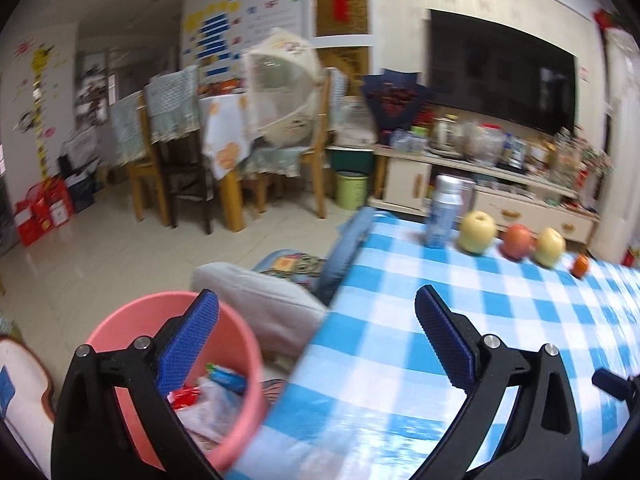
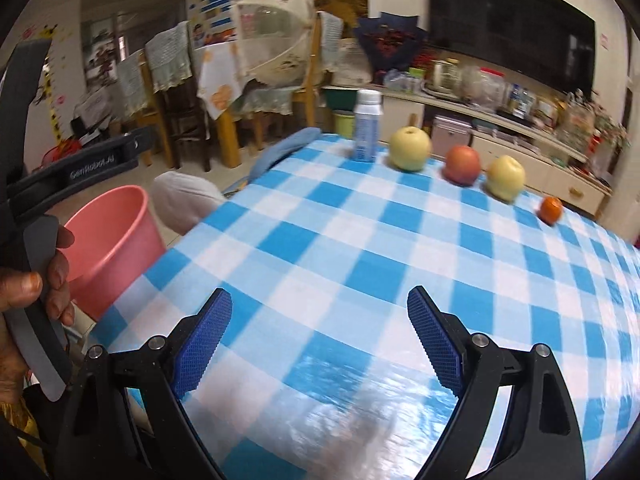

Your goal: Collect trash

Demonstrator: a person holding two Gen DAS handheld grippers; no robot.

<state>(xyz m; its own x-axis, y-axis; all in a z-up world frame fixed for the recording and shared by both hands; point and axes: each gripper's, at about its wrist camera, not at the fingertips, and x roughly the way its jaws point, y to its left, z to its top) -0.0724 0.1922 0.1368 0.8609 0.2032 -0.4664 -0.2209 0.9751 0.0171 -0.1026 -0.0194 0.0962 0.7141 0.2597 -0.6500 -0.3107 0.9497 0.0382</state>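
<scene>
A pink bin stands on the floor beside the table's left edge, with crumpled plastic and wrappers inside. My left gripper is open and empty, one finger over the bin, the other over the blue checked tablecloth. In the right wrist view the pink bin shows at the left, beside a hand holding the other gripper's handle. My right gripper hangs open and empty above the tablecloth. A white and blue bottle stands upright at the table's far edge.
Along the far edge sit a yellow apple, a red apple, another yellow apple and a small orange. A grey cushion lies beside the bin. Dining chairs and a cluttered TV cabinet stand beyond.
</scene>
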